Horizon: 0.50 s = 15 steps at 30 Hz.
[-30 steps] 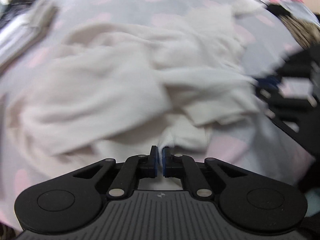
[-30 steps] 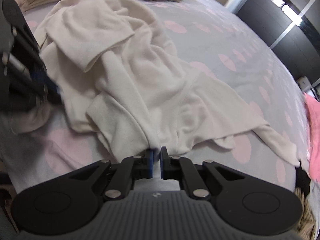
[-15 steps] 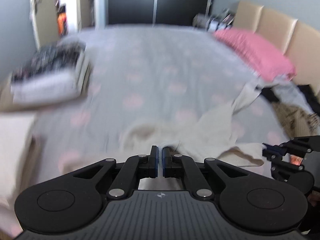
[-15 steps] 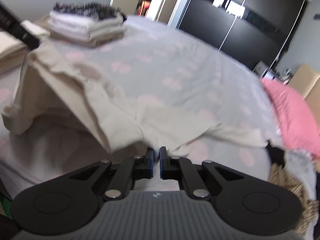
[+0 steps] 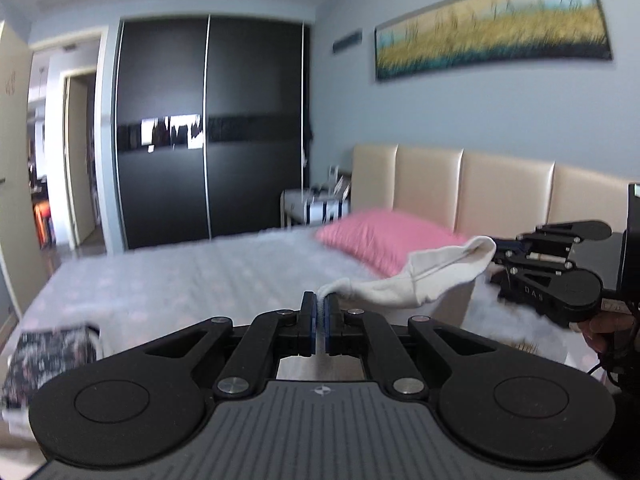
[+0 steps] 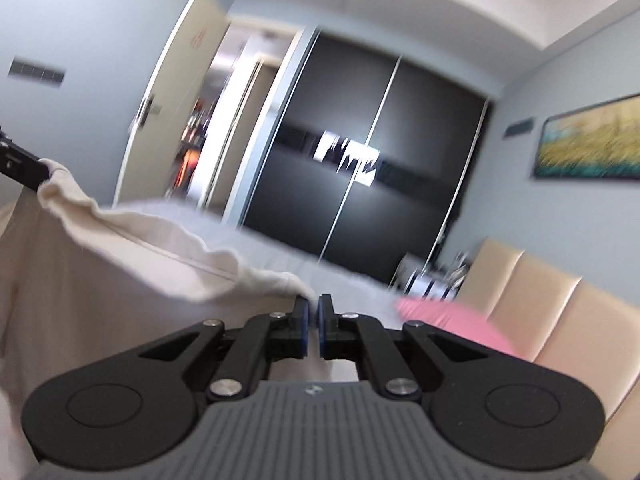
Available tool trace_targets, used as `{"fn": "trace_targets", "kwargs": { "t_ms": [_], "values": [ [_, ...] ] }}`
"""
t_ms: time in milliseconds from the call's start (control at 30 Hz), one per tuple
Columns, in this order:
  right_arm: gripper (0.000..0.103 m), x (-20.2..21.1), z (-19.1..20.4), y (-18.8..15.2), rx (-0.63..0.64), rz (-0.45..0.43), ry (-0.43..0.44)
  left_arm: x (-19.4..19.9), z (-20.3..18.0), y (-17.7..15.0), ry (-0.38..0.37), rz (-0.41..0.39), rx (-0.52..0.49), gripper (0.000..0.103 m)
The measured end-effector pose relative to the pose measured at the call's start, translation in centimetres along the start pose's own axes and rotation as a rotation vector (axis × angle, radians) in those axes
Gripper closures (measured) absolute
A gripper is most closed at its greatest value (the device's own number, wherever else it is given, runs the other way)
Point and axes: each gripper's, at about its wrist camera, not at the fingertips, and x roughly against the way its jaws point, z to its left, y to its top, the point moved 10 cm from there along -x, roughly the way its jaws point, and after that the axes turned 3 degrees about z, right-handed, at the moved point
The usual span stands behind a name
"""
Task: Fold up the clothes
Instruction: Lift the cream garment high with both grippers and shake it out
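Holding the cream-white knitted garment [image 5: 416,280] up in the air, both tools clenched on its top edge. My left tool [image 5: 319,314] has a thin fold of the cloth pinched tight between its blue pads, and from there the edge runs off to the right and ends at my right tool [image 5: 505,249], gripped in my right hand [image 5: 606,326] at the side of the frame.

Over to the right wrist view: my right tool [image 6: 313,316] is closed down to a narrow slit, the cloth's corner bunched against its left pad. This camera gives me what the other cannot, the garment's body [image 6: 100,300] hanging down in a broad pale sheet on the left, below the stretched edge. That edge climbs up and left to the black tip of my left tool [image 6: 24,168]. It is rumpled and sagging, with a seam running along it.

The left wrist view alone shows the grey bedspread with faint pink spots [image 5: 180,280] lying well below the lifted cloth, the dark floral folded item [image 5: 44,364] at the bed's near left corner, and the whole pink pillow [image 5: 384,240] against the beige padded headboard [image 5: 480,192]. Both cameras catch the black sliding wardrobe [image 5: 208,132] and the long landscape painting [image 5: 492,28] on the wall.
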Motion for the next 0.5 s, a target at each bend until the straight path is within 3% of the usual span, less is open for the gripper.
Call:
{"fn": "trace_targets", "kwargs": {
  "t_ms": [367, 500],
  "values": [
    [0.098, 11.7, -2.6, 10.6, -0.011, -0.364, -0.043, 10.9, -1.9, 11.0, -0.008, -0.373, -0.056, 0.101],
    [0.098, 14.3, -3.4, 13.5, -0.065, -0.448, -0.020, 13.1, -2.9, 13.7, 0.008, -0.487, -0.098, 0.101]
  ]
}}
